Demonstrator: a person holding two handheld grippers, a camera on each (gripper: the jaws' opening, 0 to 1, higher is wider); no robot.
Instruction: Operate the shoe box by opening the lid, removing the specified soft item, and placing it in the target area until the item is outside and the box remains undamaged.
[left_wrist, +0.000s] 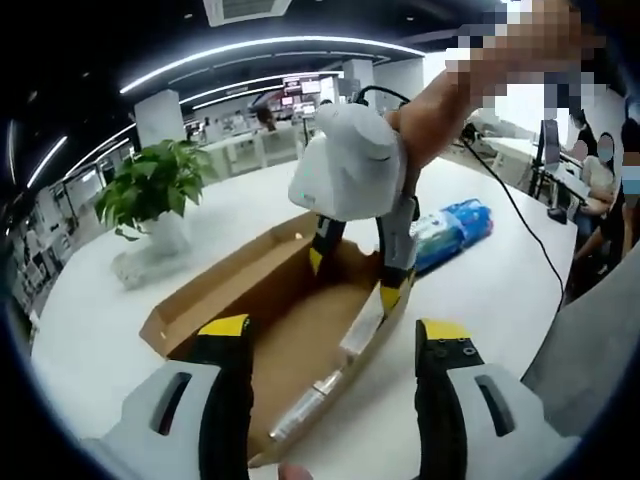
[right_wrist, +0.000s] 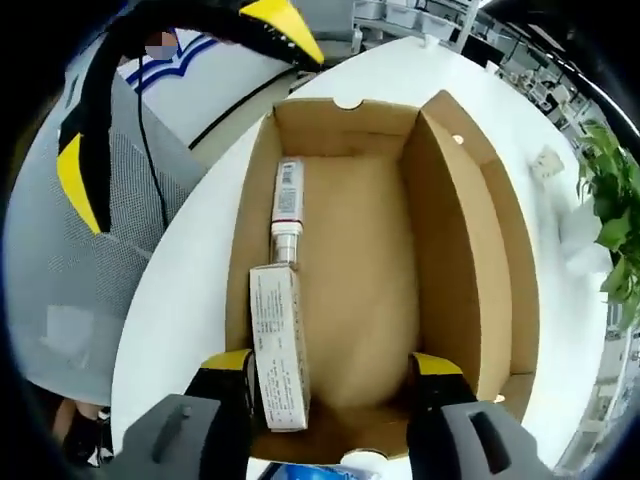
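A brown cardboard shoe box (left_wrist: 300, 345) lies open on the white table, its lid (left_wrist: 205, 300) folded out flat to the left. My right gripper (left_wrist: 353, 280) reaches down into the far end, open with nothing between its fingers. Its own view looks straight down at the box floor (right_wrist: 350, 280). A small white carton (right_wrist: 278, 345) and a tube (right_wrist: 288, 205) lie along the left wall. My right gripper (right_wrist: 333, 368) hovers just above them. A soft blue-and-white pack (left_wrist: 452, 230) lies on the table beyond the box. My left gripper (left_wrist: 335, 330) stands open over the near end.
A potted plant (left_wrist: 155, 190) stands on the table (left_wrist: 500, 300) left of the box, also seen as leaves (right_wrist: 612, 225) at the right edge. A black cable (left_wrist: 530, 235) runs across the table. A person's grey clothing (right_wrist: 70, 270) is close at the left.
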